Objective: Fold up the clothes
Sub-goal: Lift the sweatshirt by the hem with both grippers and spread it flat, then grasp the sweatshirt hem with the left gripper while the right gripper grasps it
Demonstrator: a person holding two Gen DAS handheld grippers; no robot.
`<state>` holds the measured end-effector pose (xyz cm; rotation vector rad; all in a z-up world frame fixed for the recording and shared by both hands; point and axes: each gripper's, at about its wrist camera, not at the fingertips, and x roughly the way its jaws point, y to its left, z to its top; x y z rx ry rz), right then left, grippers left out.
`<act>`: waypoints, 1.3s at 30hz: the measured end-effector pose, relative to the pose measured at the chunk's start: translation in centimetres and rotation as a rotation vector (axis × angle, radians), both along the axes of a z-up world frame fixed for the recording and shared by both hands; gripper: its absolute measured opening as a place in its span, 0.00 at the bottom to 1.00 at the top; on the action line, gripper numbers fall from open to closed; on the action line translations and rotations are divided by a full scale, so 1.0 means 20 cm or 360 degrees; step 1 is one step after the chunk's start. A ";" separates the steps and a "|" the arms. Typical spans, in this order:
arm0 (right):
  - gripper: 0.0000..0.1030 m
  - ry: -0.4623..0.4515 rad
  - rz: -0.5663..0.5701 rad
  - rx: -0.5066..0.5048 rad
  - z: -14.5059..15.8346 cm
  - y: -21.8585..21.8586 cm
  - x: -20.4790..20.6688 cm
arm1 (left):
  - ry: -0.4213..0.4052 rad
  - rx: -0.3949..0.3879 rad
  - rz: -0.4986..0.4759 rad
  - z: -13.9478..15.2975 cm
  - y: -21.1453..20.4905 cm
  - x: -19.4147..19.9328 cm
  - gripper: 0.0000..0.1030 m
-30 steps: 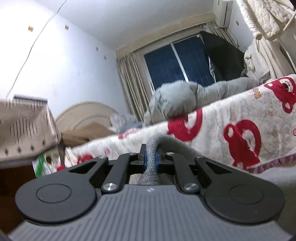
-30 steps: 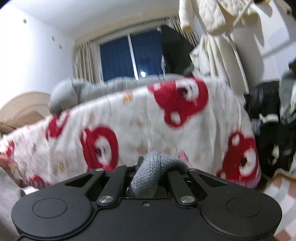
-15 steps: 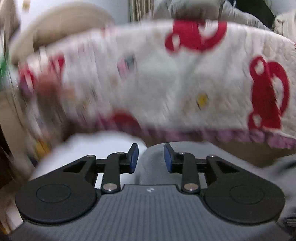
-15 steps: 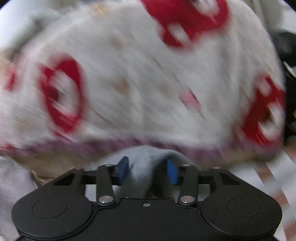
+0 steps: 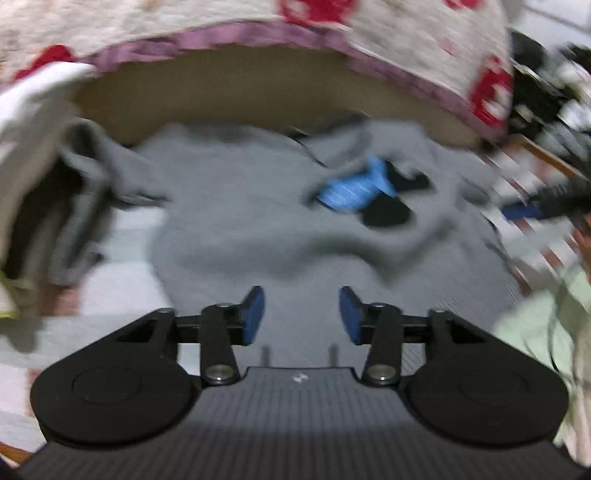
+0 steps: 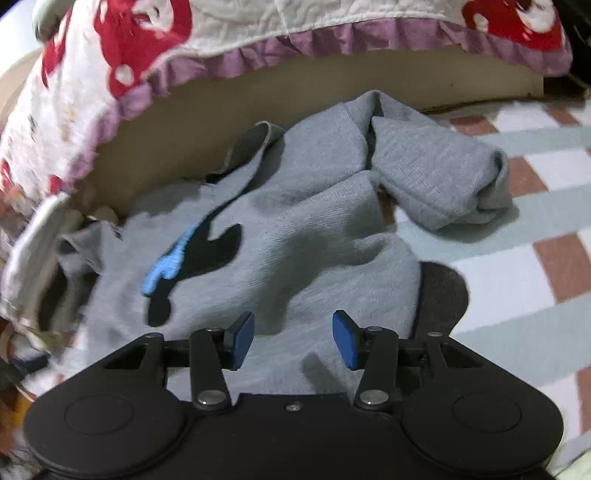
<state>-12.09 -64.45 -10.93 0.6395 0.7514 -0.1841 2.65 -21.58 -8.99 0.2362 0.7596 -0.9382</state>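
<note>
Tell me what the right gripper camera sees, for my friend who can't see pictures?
A crumpled grey sweatshirt with a black and blue print lies on a checked floor mat. The right gripper is just above it, open and holding nothing. Behind the sweatshirt hangs a white bedspread with red bears and a purple frill.
</note>
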 end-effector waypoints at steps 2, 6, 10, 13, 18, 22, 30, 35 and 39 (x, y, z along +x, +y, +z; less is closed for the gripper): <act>0.58 0.0006 -0.0045 0.0116 -0.03 -0.01 -0.04 | 0.0043 0.0041 -0.0102 -0.04 -0.04 -0.08 0.48; 0.59 0.0150 -0.0102 0.0048 -0.08 0.02 -0.06 | -0.0017 0.0145 -0.0116 -0.09 -0.09 -0.15 0.54; 0.58 0.0234 -0.0124 0.0097 -0.14 0.00 -0.07 | 0.0011 0.0219 -0.0174 -0.14 -0.12 -0.17 0.54; 0.59 0.0273 -0.0092 0.0098 -0.16 0.02 -0.06 | 0.0064 0.0235 -0.0209 -0.16 -0.14 -0.18 0.54; 0.62 0.0397 0.0040 0.0125 -0.21 0.07 -0.03 | 0.0133 0.0288 -0.0308 -0.21 -0.16 -0.23 0.54; 0.64 0.0481 0.0178 0.0092 -0.23 0.13 0.00 | 0.0085 0.0389 -0.0300 -0.27 -0.17 -0.28 0.58; 0.09 0.0141 0.0414 0.0037 -0.12 0.21 0.06 | -0.0093 0.0327 -0.0285 -0.21 -0.21 -0.23 0.04; 0.11 -0.0271 0.0336 -0.0116 0.06 0.09 0.19 | -0.0179 0.0179 -0.0112 -0.07 -0.34 0.00 0.04; 0.34 -0.0142 -0.0104 -0.0083 -0.06 -0.14 0.29 | 0.0162 -0.0018 0.0261 -0.07 -0.36 0.39 0.04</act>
